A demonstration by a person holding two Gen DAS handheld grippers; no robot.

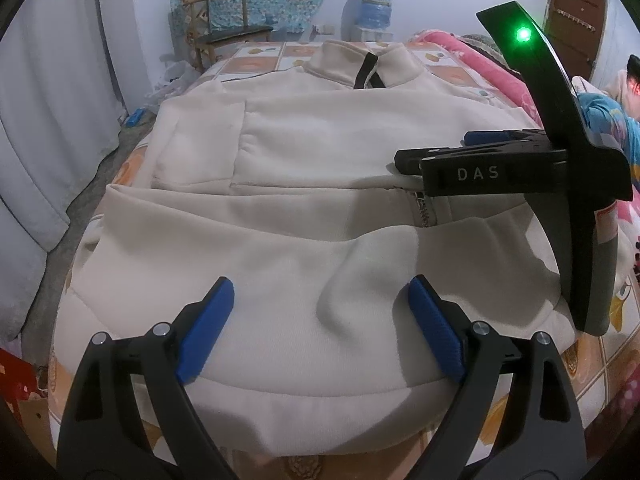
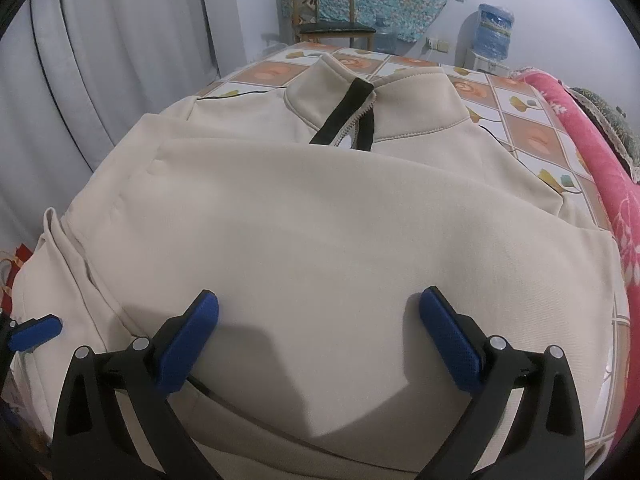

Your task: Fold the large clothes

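Tiled bedsheet [image 2: 524, 136] under cream jacket [image 2: 320, 216], partly folded; my left gripper [image 1: 320, 328] and right gripper [image 2: 320, 332] both gape empty above its hem, so a shallow pinch risks dragging one layer and skewing the fold.

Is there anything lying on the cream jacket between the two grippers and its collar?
Nothing visible. The cream jacket lies flat on the bed, bare from both open grippers, the left gripper and the right gripper, up to the collar. Only its own folded-in sleeves cross it.
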